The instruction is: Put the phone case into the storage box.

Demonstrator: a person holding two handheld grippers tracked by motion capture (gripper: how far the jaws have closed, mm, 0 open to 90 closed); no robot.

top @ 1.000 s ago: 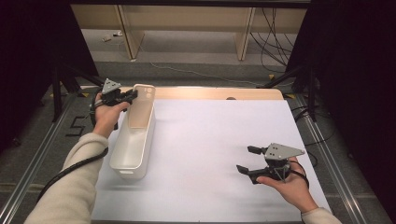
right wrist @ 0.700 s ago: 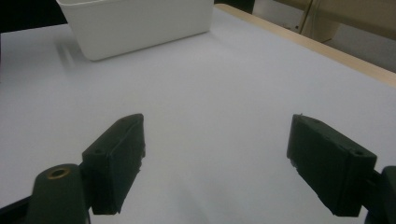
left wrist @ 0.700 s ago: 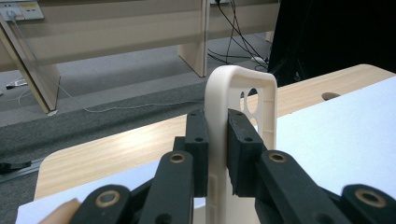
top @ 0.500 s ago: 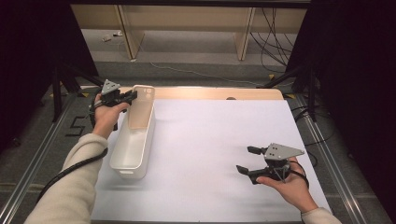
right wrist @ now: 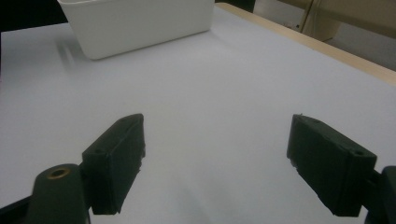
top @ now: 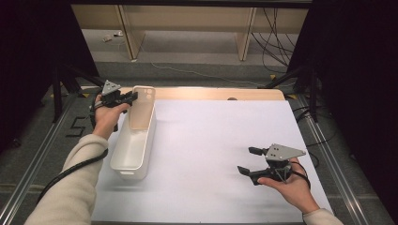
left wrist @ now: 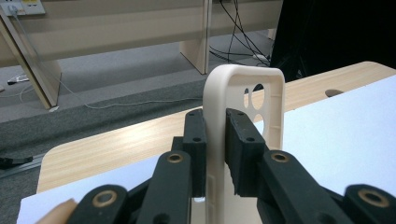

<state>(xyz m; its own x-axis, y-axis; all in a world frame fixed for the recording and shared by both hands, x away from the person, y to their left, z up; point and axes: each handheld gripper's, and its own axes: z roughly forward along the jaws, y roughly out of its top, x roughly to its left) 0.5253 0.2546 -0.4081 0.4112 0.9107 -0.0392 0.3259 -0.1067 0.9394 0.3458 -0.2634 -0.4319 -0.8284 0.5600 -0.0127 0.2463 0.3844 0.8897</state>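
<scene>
A cream phone case point(top: 142, 107) with camera cut-outs stands on edge over the far end of a long white bin point(top: 123, 169). My left gripper point(top: 133, 97) is shut on the case's side rim. In the left gripper view the two black pads point(left wrist: 243, 135) press the rim of the phone case point(left wrist: 243, 88) from both sides. My right gripper point(top: 246, 160) hovers low over the white sheet at the near right, open, with nothing between its jaws. In the right gripper view, that gripper point(right wrist: 217, 158) faces the white bin point(right wrist: 140, 23) far across the sheet.
A white sheet point(top: 216, 140) covers most of the wooden table point(top: 211, 93), whose far edge has a small round hole point(top: 231, 99). Metal rails run along both sides. Cables lie on the floor beyond the table.
</scene>
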